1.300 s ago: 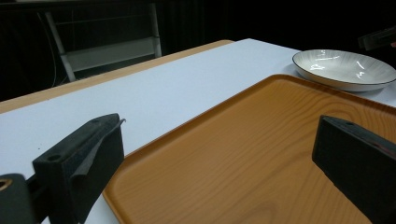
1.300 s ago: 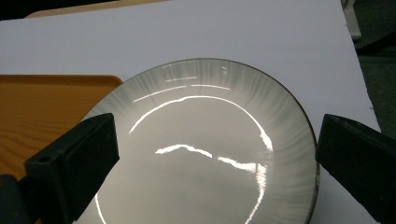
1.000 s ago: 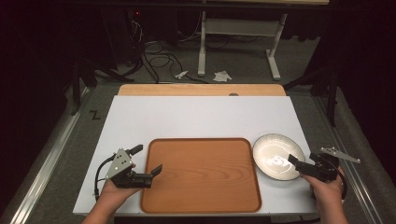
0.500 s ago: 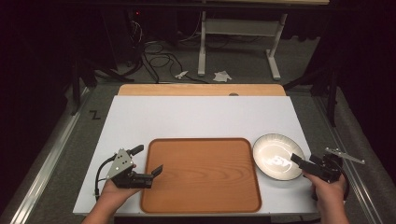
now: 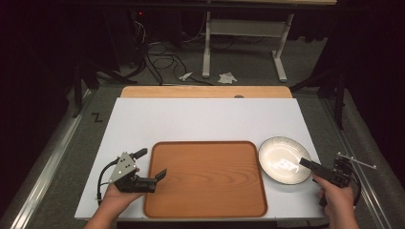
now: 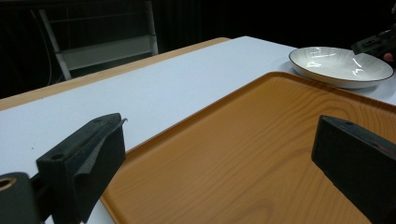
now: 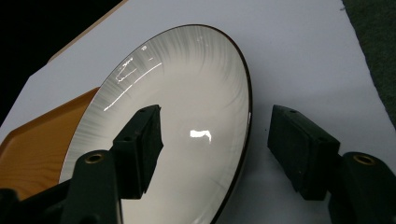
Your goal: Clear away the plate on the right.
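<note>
The white plate [image 5: 284, 160] with a dark rim lies flat on the bench [image 5: 205, 119] near its right edge, toward the near right corner, just beside the right side of the wooden tray [image 5: 205, 179]. The right gripper [image 7: 212, 144] straddles the plate's near-right rim: one jaw hangs over the plate's inside, the other stands outside the rim over the bench top, and the jaws have just been closing, with the rim between them but gaps showing on both sides, so the pads do not yet pinch it. The left gripper [image 5: 153, 167] rests at the tray's left edge near the bench's near left corner, its jaws spread wide across the tray's rim, gripping nothing.
</note>
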`<control>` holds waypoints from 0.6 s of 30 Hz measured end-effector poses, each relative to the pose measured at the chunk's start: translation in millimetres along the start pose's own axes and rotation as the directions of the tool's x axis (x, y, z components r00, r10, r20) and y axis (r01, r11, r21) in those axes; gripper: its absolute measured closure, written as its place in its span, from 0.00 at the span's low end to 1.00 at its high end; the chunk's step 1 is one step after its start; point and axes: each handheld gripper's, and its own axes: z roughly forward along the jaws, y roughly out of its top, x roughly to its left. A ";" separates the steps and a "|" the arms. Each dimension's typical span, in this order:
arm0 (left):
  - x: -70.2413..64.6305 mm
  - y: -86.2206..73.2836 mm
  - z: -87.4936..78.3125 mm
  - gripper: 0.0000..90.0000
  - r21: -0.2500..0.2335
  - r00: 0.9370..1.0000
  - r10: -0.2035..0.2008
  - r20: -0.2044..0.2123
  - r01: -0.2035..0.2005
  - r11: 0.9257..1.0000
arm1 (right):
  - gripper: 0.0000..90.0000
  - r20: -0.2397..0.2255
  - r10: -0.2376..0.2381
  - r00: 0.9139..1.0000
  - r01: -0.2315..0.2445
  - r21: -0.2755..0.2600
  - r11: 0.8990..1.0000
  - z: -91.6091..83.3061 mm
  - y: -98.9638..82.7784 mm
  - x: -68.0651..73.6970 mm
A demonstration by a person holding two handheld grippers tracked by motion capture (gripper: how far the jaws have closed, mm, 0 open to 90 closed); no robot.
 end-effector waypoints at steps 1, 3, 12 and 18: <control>-0.2 0.0 0.0 0.04 0.001 1.000 0.001 0.001 -0.001 1.000 | 0.43 -0.001 0.023 1.000 -0.023 0.012 1.000 0.3 -0.4 -2.4; -0.3 0.0 0.1 0.04 0.000 1.000 0.001 0.003 -0.001 1.000 | 0.45 -0.006 0.019 1.000 -0.019 0.015 1.000 0.7 -0.5 -3.9; -0.4 0.1 0.0 0.04 -0.001 1.000 0.001 0.004 -0.001 1.000 | 0.62 -0.052 0.110 0.993 -0.106 0.074 0.992 2.1 -1.7 -8.5; -0.5 0.0 0.0 0.05 0.000 1.000 0.003 0.009 -0.003 1.000 | 0.68 -0.059 0.141 0.988 -0.135 0.107 0.985 2.6 -1.7 -9.3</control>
